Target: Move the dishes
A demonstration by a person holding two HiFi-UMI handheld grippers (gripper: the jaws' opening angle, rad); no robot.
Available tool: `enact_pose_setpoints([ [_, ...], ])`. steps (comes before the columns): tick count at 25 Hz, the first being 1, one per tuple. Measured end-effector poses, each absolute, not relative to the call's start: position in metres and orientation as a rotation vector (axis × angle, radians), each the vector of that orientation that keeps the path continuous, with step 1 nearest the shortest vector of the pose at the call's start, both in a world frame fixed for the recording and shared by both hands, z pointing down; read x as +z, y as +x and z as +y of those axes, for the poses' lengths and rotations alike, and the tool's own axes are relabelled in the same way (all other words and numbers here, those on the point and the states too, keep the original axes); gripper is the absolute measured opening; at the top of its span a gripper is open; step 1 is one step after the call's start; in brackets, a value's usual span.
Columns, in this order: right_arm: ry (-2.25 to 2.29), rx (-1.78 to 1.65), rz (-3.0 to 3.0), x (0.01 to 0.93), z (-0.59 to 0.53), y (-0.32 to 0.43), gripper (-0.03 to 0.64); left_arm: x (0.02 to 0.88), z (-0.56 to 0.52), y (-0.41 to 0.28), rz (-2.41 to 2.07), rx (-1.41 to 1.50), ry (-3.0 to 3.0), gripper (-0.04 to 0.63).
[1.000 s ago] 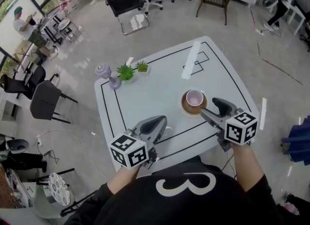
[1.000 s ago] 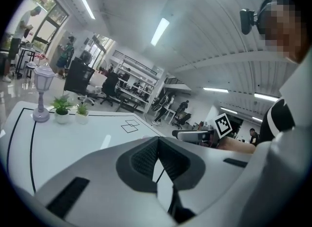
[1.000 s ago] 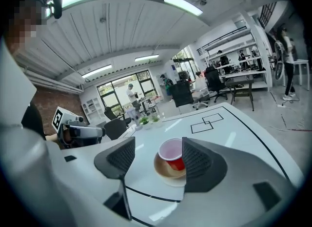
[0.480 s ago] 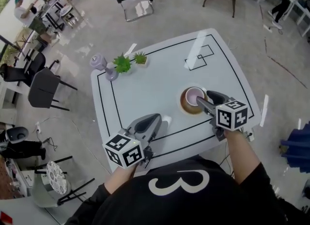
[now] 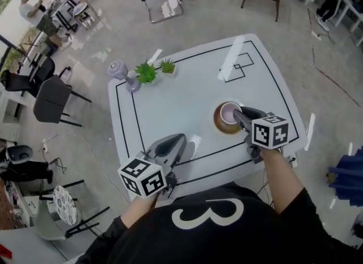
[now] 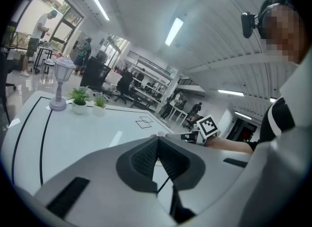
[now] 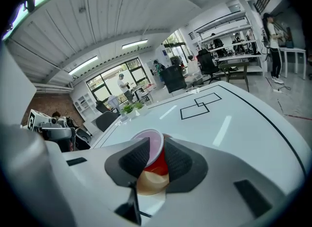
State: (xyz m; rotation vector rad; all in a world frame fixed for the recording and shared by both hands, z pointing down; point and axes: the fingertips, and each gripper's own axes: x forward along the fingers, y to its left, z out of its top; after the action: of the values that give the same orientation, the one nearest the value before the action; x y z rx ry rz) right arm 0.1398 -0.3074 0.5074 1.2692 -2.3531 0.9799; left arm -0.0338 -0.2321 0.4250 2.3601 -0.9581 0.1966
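The cup (image 5: 229, 112) is now caught by the right hand-held gripper (image 5: 240, 113). Its jaws have just been closing, and the cup's near wall is pinched between the pads. A pale pink rim and inside are shown, with a red outside, and a brown saucer (image 5: 221, 125) is seen beneath. Both are found on the white surface (image 5: 187, 95), well apart from the potted plants (image 5: 148, 73), on the person's side of them and to the right. The left hand-held gripper (image 5: 179, 139) is seen closed on nothing, nearer the person than the plants.
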Motion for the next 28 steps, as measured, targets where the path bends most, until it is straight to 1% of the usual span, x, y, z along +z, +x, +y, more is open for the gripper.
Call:
enact_pose_setpoints([
  [5,1.281,0.959,-2.330,0.509,-0.310,0.140,0.044,0.424,-0.233,-0.036,-0.961,0.197,2.356,0.003],
  [6,1.279,0.956,-2.327,0.509,-0.311,0.140,0.041,0.423,-0.233,-0.035,-0.961,0.195,2.357,0.003],
  [13,1.263,0.950,-2.344,0.505,-0.311,0.140,0.038,0.421,-0.233,-0.030,-0.955,0.190,2.358,0.003],
  [19,1.251,0.902,-2.388,0.482,-0.309,0.143,0.038,0.418,-0.236,-0.022,-0.952,0.184,2.368,0.003],
  [28,1.328,0.853,-2.448,0.445,-0.310,0.176,0.038,0.419,-0.241,-0.003,-0.949,0.167,2.375,0.003],
])
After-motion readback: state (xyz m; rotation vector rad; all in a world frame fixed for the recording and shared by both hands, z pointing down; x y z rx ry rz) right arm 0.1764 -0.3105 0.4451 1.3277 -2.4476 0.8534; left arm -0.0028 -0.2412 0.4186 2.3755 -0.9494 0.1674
